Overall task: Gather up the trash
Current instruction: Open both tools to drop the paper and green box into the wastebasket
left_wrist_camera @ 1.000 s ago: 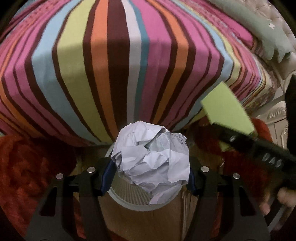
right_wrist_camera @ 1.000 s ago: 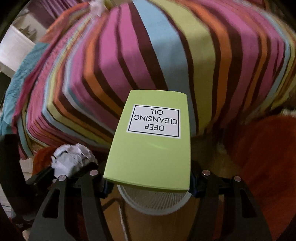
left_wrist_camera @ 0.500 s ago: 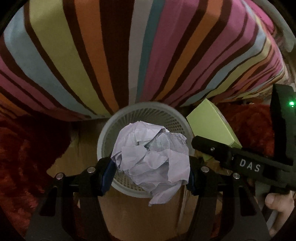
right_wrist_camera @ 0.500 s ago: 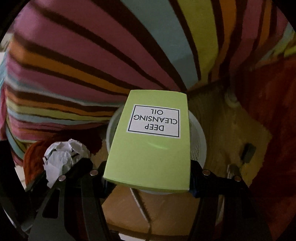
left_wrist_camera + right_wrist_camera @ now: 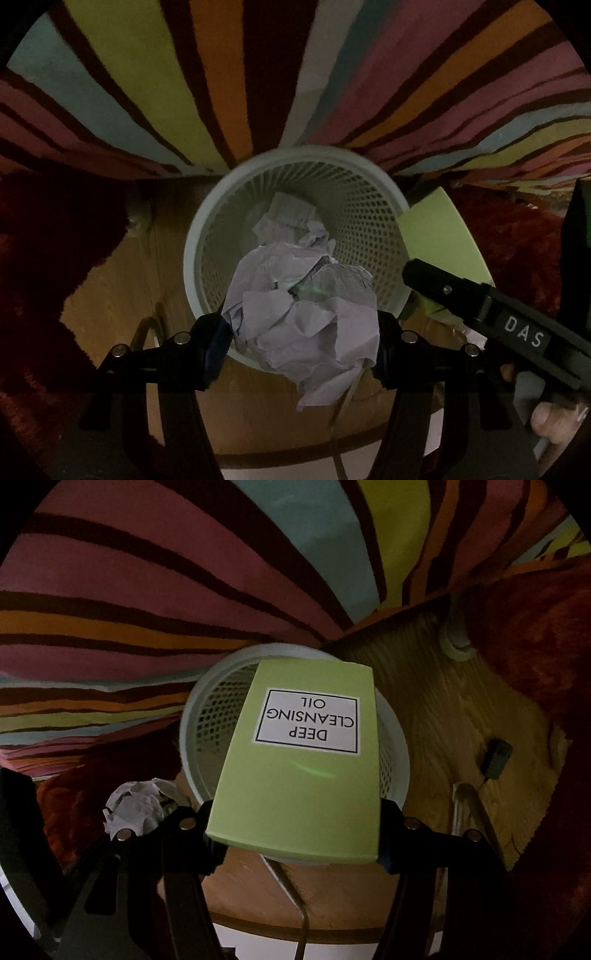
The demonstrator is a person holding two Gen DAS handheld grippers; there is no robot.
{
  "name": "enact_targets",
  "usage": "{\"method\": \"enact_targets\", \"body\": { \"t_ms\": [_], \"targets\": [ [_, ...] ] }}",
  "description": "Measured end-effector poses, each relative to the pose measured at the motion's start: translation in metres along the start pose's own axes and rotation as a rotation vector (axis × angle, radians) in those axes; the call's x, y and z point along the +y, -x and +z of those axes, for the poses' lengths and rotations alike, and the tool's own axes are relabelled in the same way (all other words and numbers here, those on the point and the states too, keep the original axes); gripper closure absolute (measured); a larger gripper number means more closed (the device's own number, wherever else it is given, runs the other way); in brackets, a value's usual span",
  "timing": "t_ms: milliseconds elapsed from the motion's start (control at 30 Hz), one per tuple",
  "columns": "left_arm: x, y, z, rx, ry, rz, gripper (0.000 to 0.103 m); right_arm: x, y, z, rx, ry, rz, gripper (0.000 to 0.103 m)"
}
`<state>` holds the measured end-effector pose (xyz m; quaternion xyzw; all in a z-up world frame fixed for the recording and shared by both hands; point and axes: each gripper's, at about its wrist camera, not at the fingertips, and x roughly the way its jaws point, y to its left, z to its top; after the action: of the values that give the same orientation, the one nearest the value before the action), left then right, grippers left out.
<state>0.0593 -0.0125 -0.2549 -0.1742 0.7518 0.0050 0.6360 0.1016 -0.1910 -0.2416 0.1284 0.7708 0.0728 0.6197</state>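
Multicoloured striped bedspread, pale mesh bin, white crumpled paper, lime-green box, red rug.

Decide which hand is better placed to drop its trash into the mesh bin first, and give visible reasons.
Left, narrowly. The left gripper holds the crumpled paper over the mesh bin's opening. The right gripper's green box also overhangs it, but is longer.

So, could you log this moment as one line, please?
left gripper: holds paper ball | right gripper: holds green box | both above basket

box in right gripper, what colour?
Lime green box with a white label; right wrist view shows it best.
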Motion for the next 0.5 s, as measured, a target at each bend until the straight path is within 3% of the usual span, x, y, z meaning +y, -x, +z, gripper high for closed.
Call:
{"method": "enact_targets", "body": {
  "t_ms": [333,500],
  "targets": [
    [-0.003,-0.039,0.006,0.107,-0.005,0.027,0.042,-0.001,-0.03,0.003,0.081,-0.001,-0.039,0.045],
    [-0.003,-0.049,0.009,0.155,0.005,0.013,0.037,-0.004,-0.042,0.003,0.128,-0.011,-0.031,0.044]
  ]
}}
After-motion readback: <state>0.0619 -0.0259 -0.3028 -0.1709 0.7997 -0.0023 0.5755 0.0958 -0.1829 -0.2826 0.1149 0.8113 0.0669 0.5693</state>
